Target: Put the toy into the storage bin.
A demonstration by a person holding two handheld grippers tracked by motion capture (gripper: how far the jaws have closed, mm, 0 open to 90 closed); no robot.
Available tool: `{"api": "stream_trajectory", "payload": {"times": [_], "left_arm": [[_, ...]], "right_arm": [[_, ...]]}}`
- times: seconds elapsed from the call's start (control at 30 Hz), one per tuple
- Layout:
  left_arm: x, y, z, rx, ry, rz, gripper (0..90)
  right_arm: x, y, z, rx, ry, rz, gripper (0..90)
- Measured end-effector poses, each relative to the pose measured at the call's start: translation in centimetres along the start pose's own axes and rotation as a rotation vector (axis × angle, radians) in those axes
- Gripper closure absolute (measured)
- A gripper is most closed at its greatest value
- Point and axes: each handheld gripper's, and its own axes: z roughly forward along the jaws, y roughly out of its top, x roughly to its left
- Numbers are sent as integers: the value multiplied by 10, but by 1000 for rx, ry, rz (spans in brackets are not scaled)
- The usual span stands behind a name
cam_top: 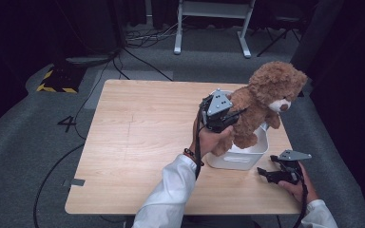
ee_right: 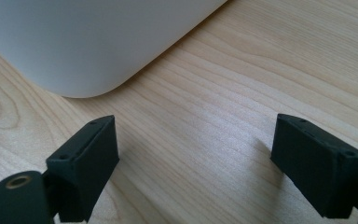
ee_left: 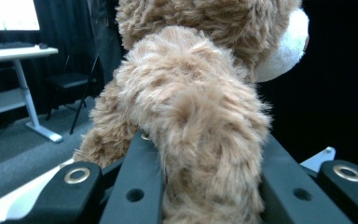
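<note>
High view, writing: a white figure "4" (cam_top: 67, 123) is marked on the grey floor left of the desk (cam_top: 138, 142); no brand or label can be read on anything else.
Left gripper (cam_top: 232, 117): held above the middle-right of the desk, its jaws pinching the back of the teddy bear (cam_top: 261, 102).
Teddy bear: brown plush with a white muzzle, held over the white bin (cam_top: 244, 154) with its feet down at the rim; long axis leans from lower left to upper right, head up, face turned to the right.
Left gripper view: fur bulges between the two black jaws, the muzzle at upper right.
Right gripper (cam_top: 266, 174): low at the near right of the desk, just beside the bin, jaws spread with only bare wood between them.
</note>
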Motion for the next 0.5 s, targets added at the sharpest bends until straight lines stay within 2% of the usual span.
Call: {"api": "stream_trajectory", "payload": {"times": [0.2,0.4,0.5], "left_arm": [[3,-3,1,23,9,6,785],[7,-9,6,89,25,10,778],[8,-9,9,105,42,12,775]], "right_arm": [[0,0,0,0,0,0,144],[0,0,0,0,0,0,144],[0,0,0,0,0,0,144]]}}
